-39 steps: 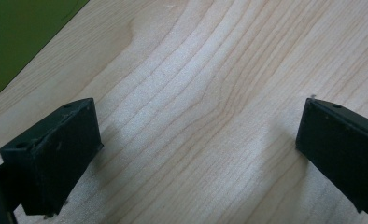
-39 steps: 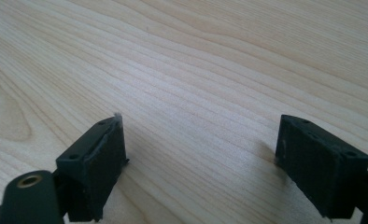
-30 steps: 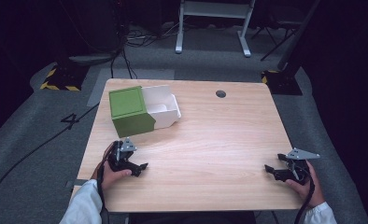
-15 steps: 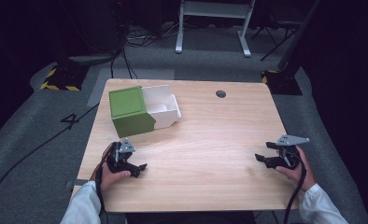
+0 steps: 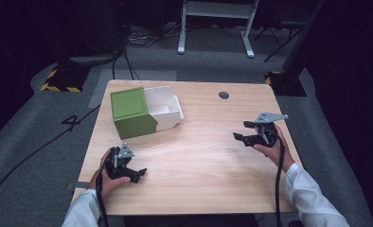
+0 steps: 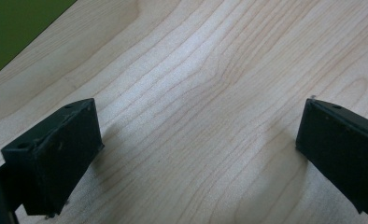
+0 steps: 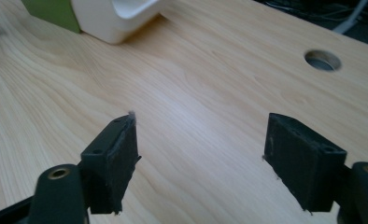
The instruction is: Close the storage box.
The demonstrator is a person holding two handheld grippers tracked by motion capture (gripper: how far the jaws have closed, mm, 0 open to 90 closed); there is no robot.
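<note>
While the left gripper [image 5: 136, 171] sits low at the near left corner of the light wooden table [image 5: 208, 161], its black jaws stand wide apart over bare wood. Farther up on the right, the right gripper [image 5: 244, 131] hangs above the tabletop, jaws likewise spread and empty. Beyond both, at the far left, a green square box [image 5: 131, 113] touches a white plastic tray [image 5: 165, 108]; a round cable hole [image 5: 224, 95] lies near the far edge.

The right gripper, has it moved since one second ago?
Yes. The right gripper has moved away from the near table edge, forward and inward toward the round hole.
</note>
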